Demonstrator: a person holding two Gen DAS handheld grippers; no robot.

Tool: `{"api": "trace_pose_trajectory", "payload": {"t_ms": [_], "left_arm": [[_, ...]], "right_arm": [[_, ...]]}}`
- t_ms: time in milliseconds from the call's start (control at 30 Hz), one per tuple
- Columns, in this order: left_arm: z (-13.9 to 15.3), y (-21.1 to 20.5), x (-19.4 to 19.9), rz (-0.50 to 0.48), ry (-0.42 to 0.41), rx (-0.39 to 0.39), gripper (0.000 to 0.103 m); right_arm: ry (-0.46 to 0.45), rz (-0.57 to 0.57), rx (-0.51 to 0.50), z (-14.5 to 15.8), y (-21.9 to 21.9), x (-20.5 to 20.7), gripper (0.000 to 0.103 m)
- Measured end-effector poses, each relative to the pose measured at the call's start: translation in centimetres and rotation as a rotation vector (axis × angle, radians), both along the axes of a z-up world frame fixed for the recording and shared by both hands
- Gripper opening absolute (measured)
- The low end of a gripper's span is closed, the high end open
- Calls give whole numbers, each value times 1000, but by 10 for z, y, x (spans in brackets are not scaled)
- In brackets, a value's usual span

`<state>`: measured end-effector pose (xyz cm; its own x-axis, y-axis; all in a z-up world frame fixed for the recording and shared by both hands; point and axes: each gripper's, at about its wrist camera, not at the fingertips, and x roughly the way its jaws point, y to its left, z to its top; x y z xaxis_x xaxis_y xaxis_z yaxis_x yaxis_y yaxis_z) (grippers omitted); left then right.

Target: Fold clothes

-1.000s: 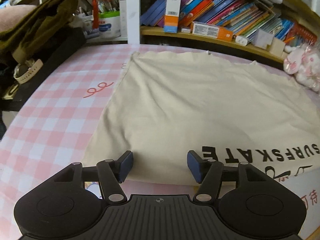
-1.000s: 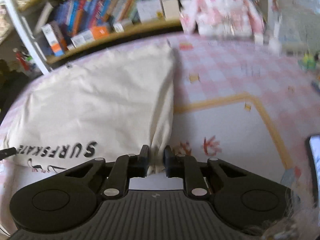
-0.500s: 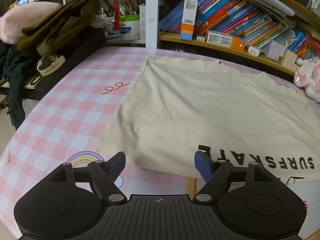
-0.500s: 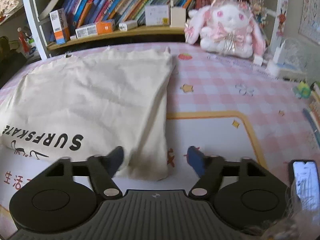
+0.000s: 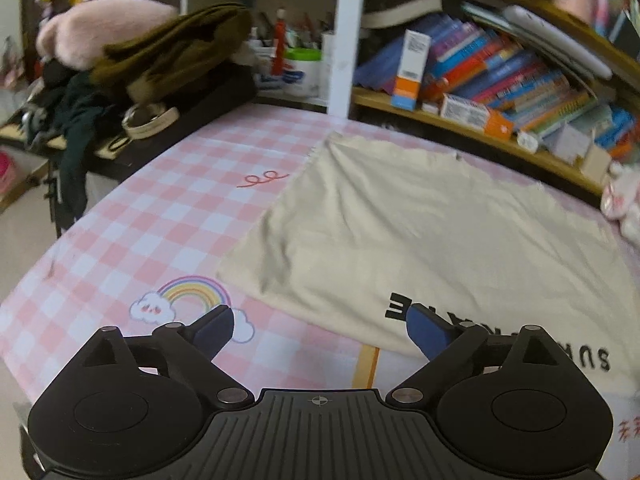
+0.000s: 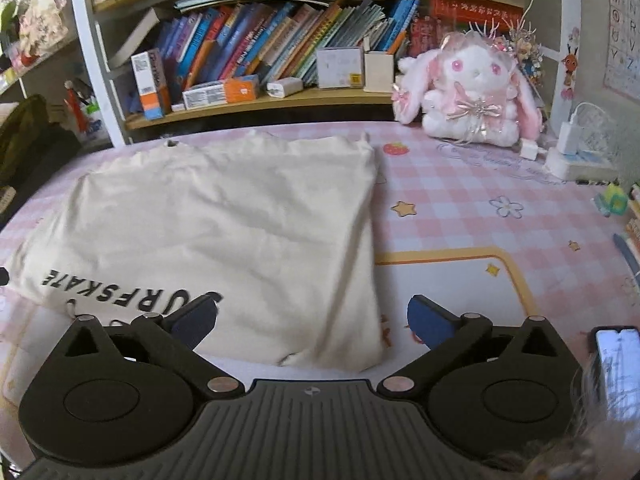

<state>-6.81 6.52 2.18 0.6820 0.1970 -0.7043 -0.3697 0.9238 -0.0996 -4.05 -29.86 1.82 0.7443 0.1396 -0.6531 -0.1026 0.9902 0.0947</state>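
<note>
Cream shirt (image 6: 224, 220) soft, light, limp; pinch corners lower frame. Left gripper (image 5: 320, 330), right gripper (image 6: 312, 318) fingers opening, nothing between.

Left gripper (image 5: 320, 326) above the near edge of a cream garment (image 5: 420, 232).
Jaws opening, nothing between them. The garment lies flat on a pink checked table cover (image 5: 168, 208); black lettering (image 5: 400, 306) sits beside the right-hand fingertip (image 5: 424, 332).
</note>
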Motion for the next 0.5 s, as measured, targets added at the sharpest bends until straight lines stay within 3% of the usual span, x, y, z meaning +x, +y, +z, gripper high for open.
{"api": "trace_pose_trajectory", "payload": {"t_ms": [267, 500], "left_arm": [[-3, -2, -20, 12, 19, -61, 96], [-4, -6, -30, 28, 41, -68, 96]], "right_arm": [[-32, 80, -118, -1, 24, -10, 103], [-19, 144, -110, -3, 35, -17, 103]]}}
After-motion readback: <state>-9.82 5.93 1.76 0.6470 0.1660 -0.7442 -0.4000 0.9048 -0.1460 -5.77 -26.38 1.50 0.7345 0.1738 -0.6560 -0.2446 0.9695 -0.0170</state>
